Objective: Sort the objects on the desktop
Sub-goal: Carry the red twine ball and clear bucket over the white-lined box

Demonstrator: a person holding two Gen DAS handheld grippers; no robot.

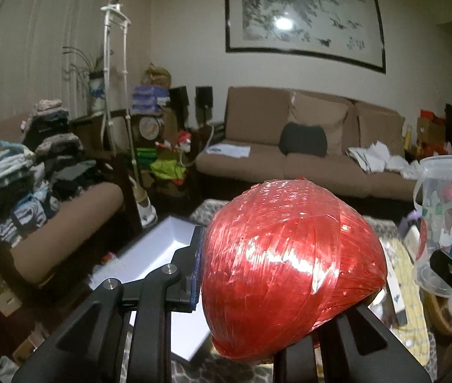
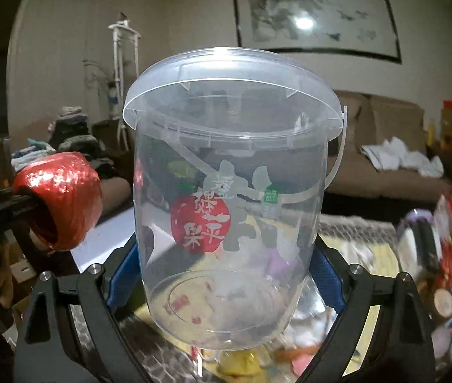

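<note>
My left gripper [image 1: 277, 274] is shut on a shiny red ball of plastic twine [image 1: 289, 265] and holds it up in the air; the ball also shows at the left of the right wrist view [image 2: 63, 198]. My right gripper [image 2: 226, 274] is shut on a clear plastic bucket [image 2: 229, 191] with a lid, a handle and a red apple print, held upright above the table. The bucket shows at the right edge of the left wrist view [image 1: 449, 210].
A white open box [image 1: 162, 252] lies below my left gripper. The table [image 2: 369, 287] holds several small colourful items under and right of the bucket. A brown sofa [image 1: 305, 146] stands behind, and an armchair piled with clothes [image 1: 34, 175] at the left.
</note>
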